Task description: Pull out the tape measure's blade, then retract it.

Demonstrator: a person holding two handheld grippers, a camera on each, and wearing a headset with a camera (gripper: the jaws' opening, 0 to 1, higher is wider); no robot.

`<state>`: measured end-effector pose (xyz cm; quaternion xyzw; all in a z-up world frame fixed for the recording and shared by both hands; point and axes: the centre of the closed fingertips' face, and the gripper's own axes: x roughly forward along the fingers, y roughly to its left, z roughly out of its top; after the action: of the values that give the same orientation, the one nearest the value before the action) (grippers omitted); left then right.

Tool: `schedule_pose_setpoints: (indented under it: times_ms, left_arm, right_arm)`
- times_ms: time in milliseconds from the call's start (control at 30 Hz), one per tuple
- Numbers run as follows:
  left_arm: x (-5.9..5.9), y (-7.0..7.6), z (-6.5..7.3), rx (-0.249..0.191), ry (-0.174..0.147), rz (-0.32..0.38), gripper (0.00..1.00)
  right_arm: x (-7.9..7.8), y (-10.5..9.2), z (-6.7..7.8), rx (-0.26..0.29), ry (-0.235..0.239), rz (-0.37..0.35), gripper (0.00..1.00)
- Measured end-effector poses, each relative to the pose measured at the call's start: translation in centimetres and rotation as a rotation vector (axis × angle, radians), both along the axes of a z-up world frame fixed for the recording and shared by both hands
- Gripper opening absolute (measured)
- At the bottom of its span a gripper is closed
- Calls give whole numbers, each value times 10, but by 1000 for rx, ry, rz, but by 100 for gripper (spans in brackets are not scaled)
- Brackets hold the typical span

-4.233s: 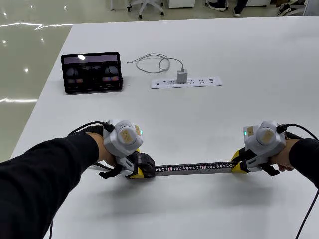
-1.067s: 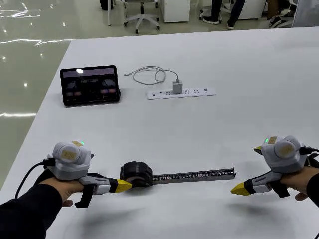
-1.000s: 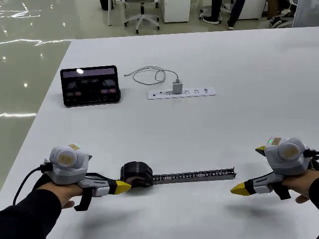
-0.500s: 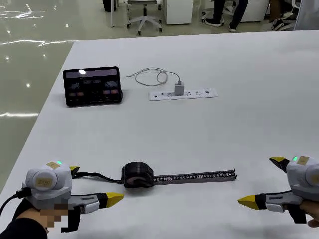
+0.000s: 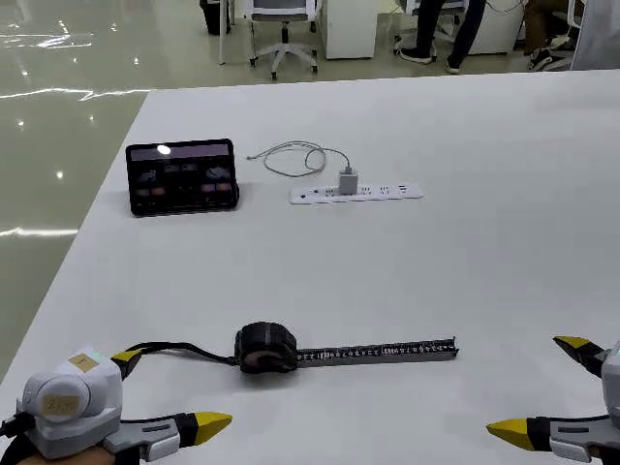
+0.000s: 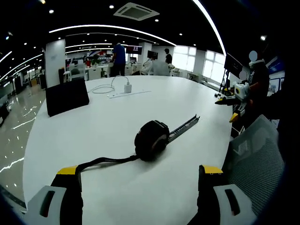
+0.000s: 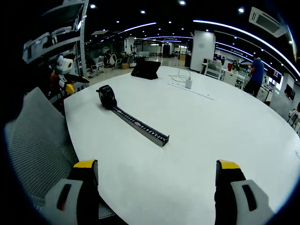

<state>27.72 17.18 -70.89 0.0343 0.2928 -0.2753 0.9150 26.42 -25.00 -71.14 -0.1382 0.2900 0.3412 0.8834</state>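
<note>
The left hand-held gripper (image 5: pixel 172 389) hovers at the near-left corner of the surface (image 5: pixel 387 262), jaws spread wide. The right hand-held gripper (image 5: pixel 540 386) hovers at the near-right corner, equally spread.

White table (image 5: pixel 484 242), propped tablet (image 5: pixel 181 176), power strip (image 5: pixel 356 193) with what looks like a charger (image 5: pixel 348 180), looped cable (image 5: pixel 295 158)

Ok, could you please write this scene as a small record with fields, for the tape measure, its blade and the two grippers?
tape measure: black, on the white table, strap trailing toward the left gripper
blade: pulled out, flat on the table, not yet retracted
left gripper: open, holds nothing, apart from the tape measure
right gripper: open, holds nothing, apart from the blade's end
behind: tablet, power strip with a charger
</note>
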Motion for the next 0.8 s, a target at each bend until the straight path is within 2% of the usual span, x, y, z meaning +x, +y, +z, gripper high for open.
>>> schedule_pose_setpoints:
  times_ms: [100,200,267,533,800]
  left_arm:
    - [2,0,4,-1,-5,-1,100]
    - [2,-1,6,9,-10,-12,100]
    - [2,-2,6,8,-6,-15,100]
    - [-1,1,3,7,1,-15,100]
    - [-1,1,6,8,-1,-20,100]
  right_arm:
    - [-2,-8,0,-3,4,-3,100]
    - [-8,-6,4,12,14,4,100]
    - [-8,-9,4,-4,9,0,100]
    - [-11,-12,9,-4,-1,-4,100]
    - [-16,-13,7,-9,9,-4,100]
